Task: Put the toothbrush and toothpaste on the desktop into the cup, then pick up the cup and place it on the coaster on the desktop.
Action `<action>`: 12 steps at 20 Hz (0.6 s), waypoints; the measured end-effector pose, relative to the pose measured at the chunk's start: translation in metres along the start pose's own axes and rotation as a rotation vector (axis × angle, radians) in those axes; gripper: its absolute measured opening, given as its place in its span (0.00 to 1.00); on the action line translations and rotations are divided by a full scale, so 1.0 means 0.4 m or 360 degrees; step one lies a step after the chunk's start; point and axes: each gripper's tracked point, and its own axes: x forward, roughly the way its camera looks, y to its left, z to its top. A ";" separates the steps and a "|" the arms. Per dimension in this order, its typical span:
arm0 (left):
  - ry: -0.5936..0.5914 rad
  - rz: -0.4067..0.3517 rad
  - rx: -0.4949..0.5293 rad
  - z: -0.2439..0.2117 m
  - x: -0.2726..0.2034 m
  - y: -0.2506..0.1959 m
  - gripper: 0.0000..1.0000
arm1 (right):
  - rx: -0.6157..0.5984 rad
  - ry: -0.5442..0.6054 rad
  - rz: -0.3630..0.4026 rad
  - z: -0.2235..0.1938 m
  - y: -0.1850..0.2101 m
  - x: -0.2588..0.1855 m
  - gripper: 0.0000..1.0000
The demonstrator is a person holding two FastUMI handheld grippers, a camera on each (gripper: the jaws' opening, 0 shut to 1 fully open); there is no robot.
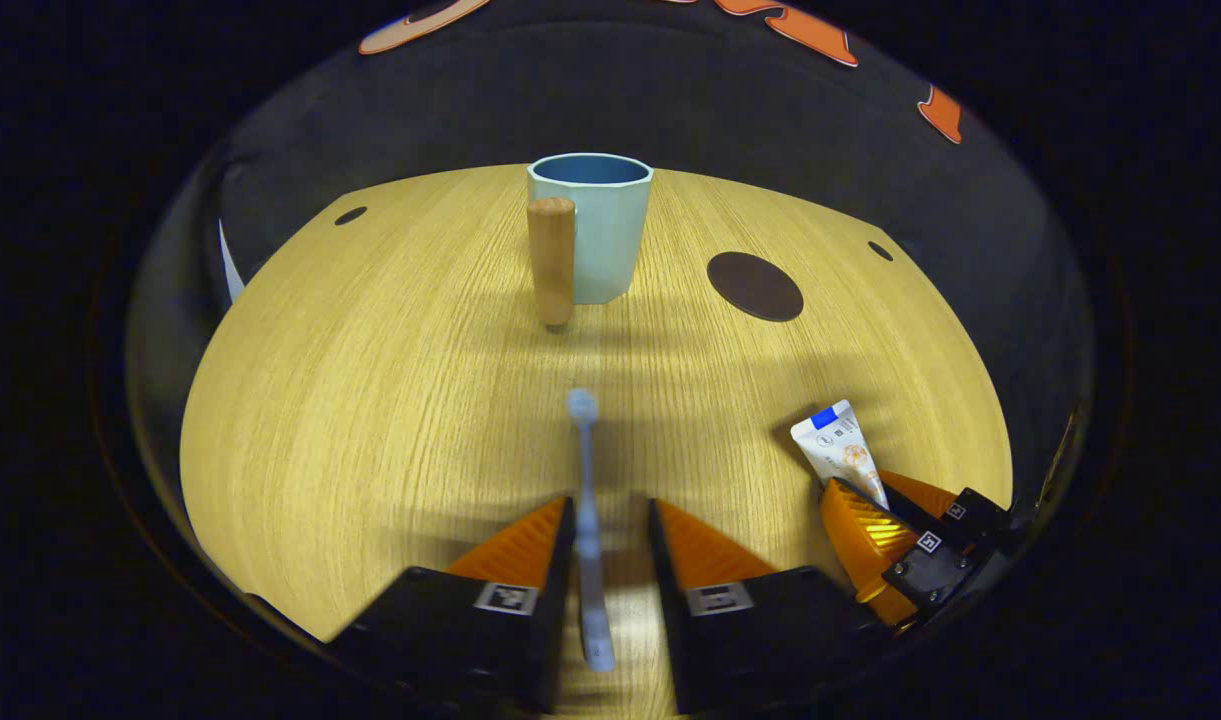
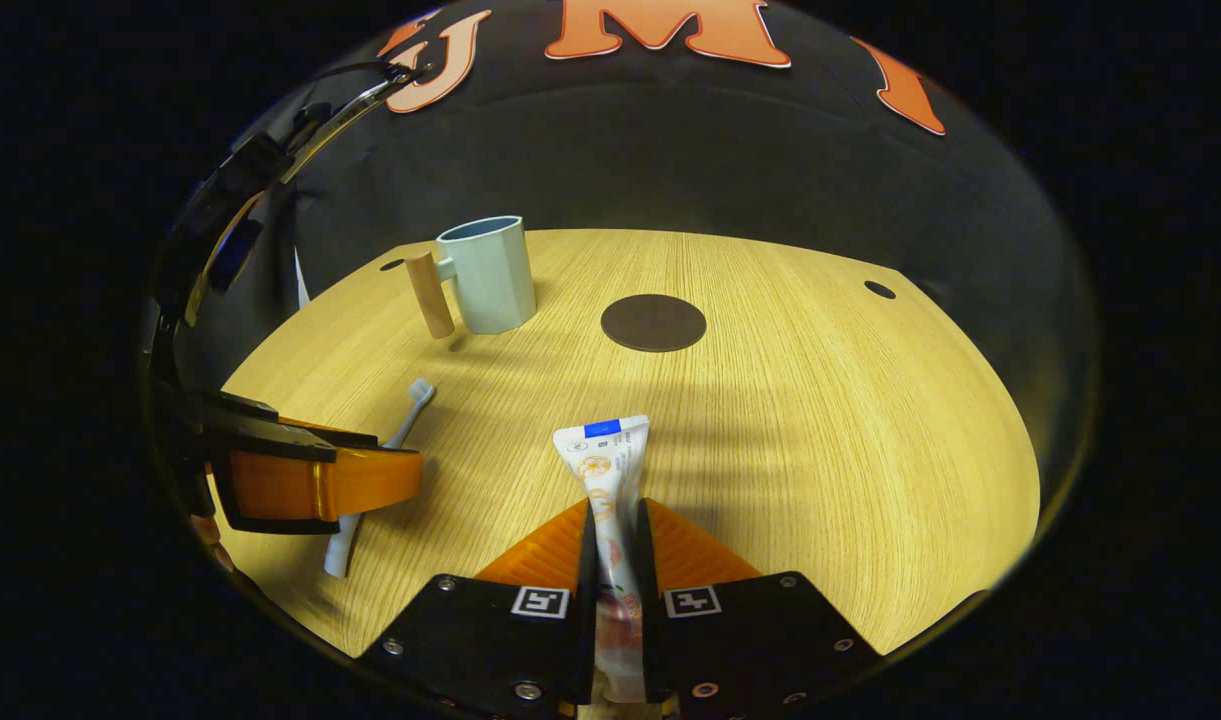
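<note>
A pale blue cup with a wooden handle stands upright at the back of the wooden table; the right gripper view has the cup at the back left. Right of it lies a dark round coaster. A light blue toothbrush runs between the fingers of my left gripper, close to one finger with a gap to the other; the jaws stand open. My right gripper is shut on a white toothpaste tube, flat end pointing forward.
The round table has small dark holes near its far rim. Bare wood lies between the grippers and the cup. The booth's black cloth wall stands right behind the table's far edge.
</note>
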 end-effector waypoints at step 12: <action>-0.0070 -0.0079 -0.0015 0.015 0.004 0.064 0.08 | 0.0322 -0.0083 0.0136 0.035 0.011 -0.014 0.08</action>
